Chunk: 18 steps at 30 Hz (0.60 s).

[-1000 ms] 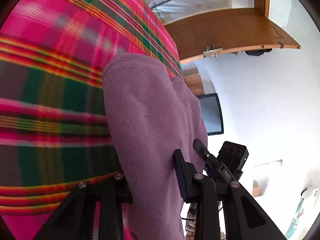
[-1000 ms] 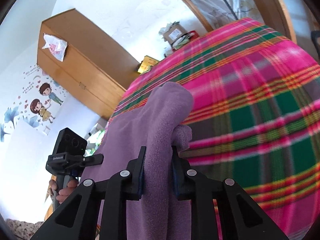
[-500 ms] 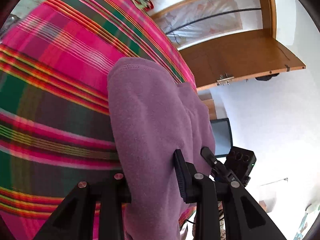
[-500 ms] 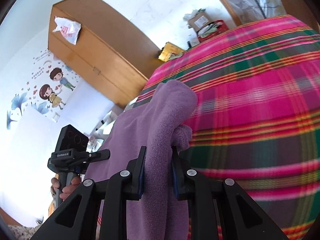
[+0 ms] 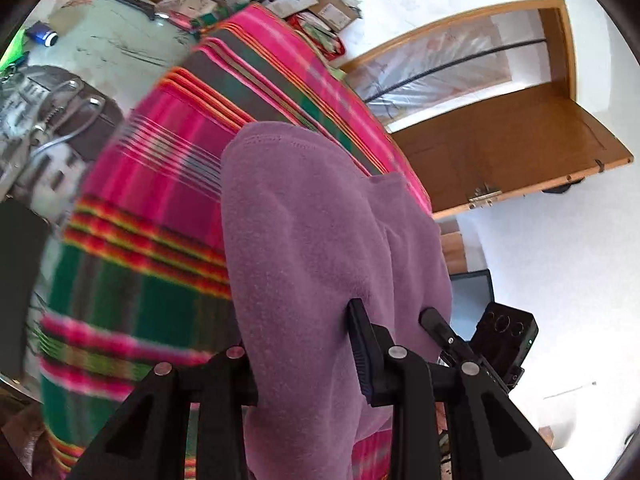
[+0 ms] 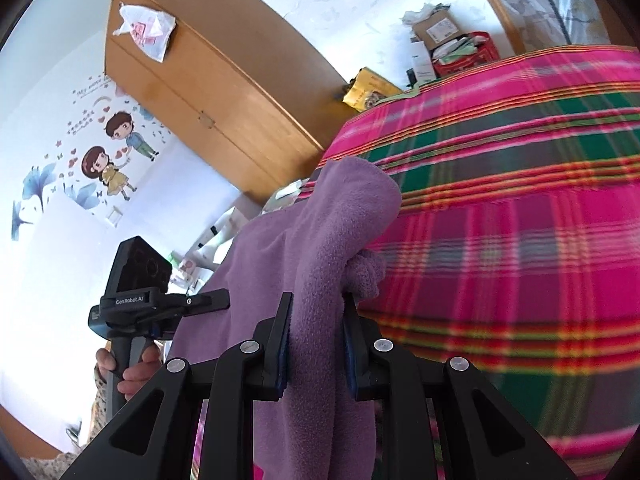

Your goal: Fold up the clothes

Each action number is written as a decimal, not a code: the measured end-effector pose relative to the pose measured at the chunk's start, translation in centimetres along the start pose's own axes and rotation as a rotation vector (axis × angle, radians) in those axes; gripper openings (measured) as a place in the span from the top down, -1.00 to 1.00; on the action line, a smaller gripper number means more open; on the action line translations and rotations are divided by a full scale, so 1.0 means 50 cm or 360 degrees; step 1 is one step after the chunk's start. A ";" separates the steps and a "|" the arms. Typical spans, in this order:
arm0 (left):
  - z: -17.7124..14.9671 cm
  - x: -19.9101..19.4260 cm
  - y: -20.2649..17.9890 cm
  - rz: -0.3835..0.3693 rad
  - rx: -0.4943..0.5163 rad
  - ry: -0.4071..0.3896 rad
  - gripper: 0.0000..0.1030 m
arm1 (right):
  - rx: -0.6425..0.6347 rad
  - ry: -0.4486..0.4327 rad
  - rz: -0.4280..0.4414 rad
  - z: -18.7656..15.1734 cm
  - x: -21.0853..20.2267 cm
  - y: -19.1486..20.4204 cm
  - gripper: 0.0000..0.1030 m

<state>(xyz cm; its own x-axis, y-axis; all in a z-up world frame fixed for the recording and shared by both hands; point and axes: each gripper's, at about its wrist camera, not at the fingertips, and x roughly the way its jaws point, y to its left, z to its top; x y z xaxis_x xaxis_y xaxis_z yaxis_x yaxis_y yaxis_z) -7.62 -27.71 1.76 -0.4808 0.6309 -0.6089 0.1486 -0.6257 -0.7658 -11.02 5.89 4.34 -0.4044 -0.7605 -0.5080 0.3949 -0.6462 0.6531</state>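
Both grippers clamp the same purple fleece garment [image 5: 304, 264], lifted over a bed covered by a pink, green and red plaid blanket [image 5: 152, 184]. The left gripper [image 5: 304, 356] pinches a thick fold that fills its partly spread jaws and rises ahead of its fingers. The right gripper [image 6: 316, 340] closes more narrowly on a bunched edge, the fleece [image 6: 340, 220] humping ahead of it. To its left, a hand [image 6: 132, 368] grips the other gripper's handle.
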 end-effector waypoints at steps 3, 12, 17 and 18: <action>0.023 -0.006 0.021 0.0028 -0.0024 -0.0011 0.38 | 0.0012 0.0029 0.0013 0.011 0.039 0.004 0.58; 0.072 -0.008 0.092 0.0051 -0.0073 0.0026 0.34 | -0.0044 0.0074 -0.0072 0.028 0.120 0.006 0.58; 0.076 -0.011 0.111 0.0006 -0.0066 0.0039 0.28 | -0.0066 0.0093 -0.0155 0.019 0.129 -0.008 0.57; 0.076 -0.014 0.118 -0.0005 -0.0078 0.0028 0.26 | -0.0054 0.0100 -0.0161 0.016 0.131 -0.014 0.57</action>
<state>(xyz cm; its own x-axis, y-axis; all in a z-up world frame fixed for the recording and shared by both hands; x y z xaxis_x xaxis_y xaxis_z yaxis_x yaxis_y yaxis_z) -9.69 -33.56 -1.55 -0.4658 0.6411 -0.6099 0.1899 -0.6008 -0.7765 -14.61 1.44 1.01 -0.3918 -0.6932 -0.6050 0.3826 -0.7208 0.5780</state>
